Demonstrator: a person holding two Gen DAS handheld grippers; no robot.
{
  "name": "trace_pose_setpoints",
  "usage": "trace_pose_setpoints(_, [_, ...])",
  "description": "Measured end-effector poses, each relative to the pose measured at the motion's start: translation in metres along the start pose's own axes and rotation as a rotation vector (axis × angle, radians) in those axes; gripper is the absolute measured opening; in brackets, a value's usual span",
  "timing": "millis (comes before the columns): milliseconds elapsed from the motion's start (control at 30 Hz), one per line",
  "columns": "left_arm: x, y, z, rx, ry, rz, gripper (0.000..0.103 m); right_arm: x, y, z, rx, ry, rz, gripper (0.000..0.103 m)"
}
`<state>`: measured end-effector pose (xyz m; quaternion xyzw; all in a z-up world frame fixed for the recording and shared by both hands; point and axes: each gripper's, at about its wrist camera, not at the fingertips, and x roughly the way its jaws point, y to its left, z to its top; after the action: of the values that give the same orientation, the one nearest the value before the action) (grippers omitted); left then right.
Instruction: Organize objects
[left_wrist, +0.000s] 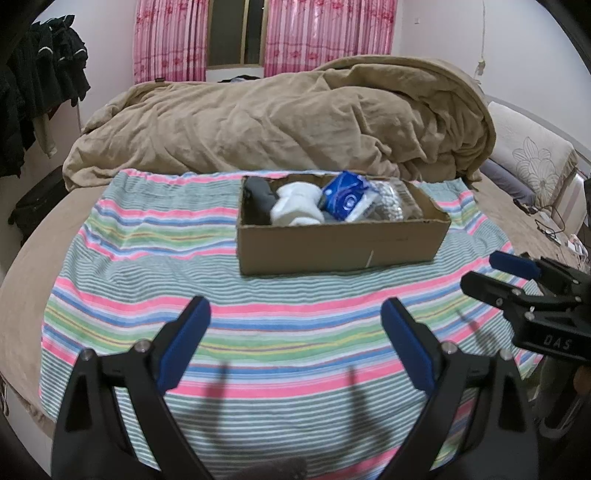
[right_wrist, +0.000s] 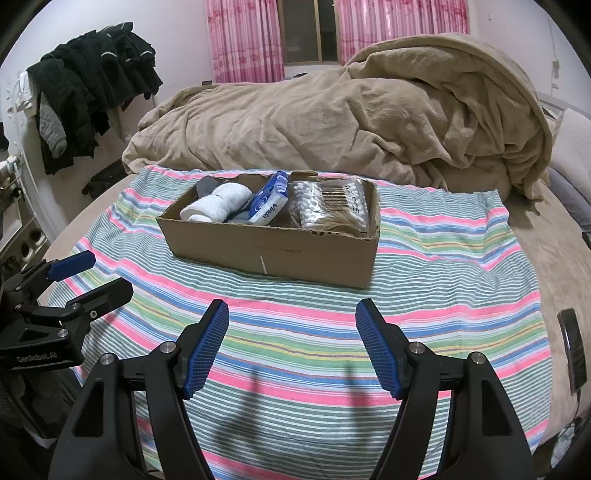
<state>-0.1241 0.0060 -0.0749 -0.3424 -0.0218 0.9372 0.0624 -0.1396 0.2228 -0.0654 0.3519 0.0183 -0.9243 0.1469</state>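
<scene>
Bedroom setting: a bed carries a crumpled tan duvet at the far side and a striped cloth spread flat across the near side. Pink curtains flank a window on the back wall; dark clothes hang at the left.

On the striped cloth stands an open cardboard box, near the duvet's edge. Contents, left to right in the right wrist view: a dark grey item at the far left corner, only partly visible; a rolled white sock bundle; a blue-and-white tissue pack standing tilted; a clear bag of cotton swabs with a barcode label, against the right wall. All sit inside the box, pressed side by side.

Left gripper hovers above the striped cloth, short of the box, its blue-padded fingers spread wide apart with nothing between them. Right gripper is likewise above the cloth in front of the box, fingers apart and holding nothing. Each gripper appears at the edge of the other's view, side by side and apart.
</scene>
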Motion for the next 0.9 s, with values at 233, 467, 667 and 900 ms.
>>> trace_pose_setpoints(233, [-0.0002,0.0032,-0.0027,-0.006,0.001,-0.002,0.095,0.0003,0.0004,-0.0002,0.000,0.001,0.000,0.074])
trace_pose_setpoints(467, [-0.0018,0.0038,-0.0029,-0.011,-0.002,-0.001,0.095,0.0003,0.0007,-0.0003,0.000,0.000,-0.001,0.074])
trace_pose_setpoints(667, [-0.0022,0.0039,-0.0029,-0.011,-0.004,-0.001,0.095,0.0009,0.0009,-0.0005,0.000,0.000,-0.001,0.074])
trace_pose_setpoints(900, [-0.0016,0.0035,-0.0024,-0.011,-0.006,0.000,0.095,0.0006,0.0010,-0.0004,-0.001,0.000,-0.001,0.074])
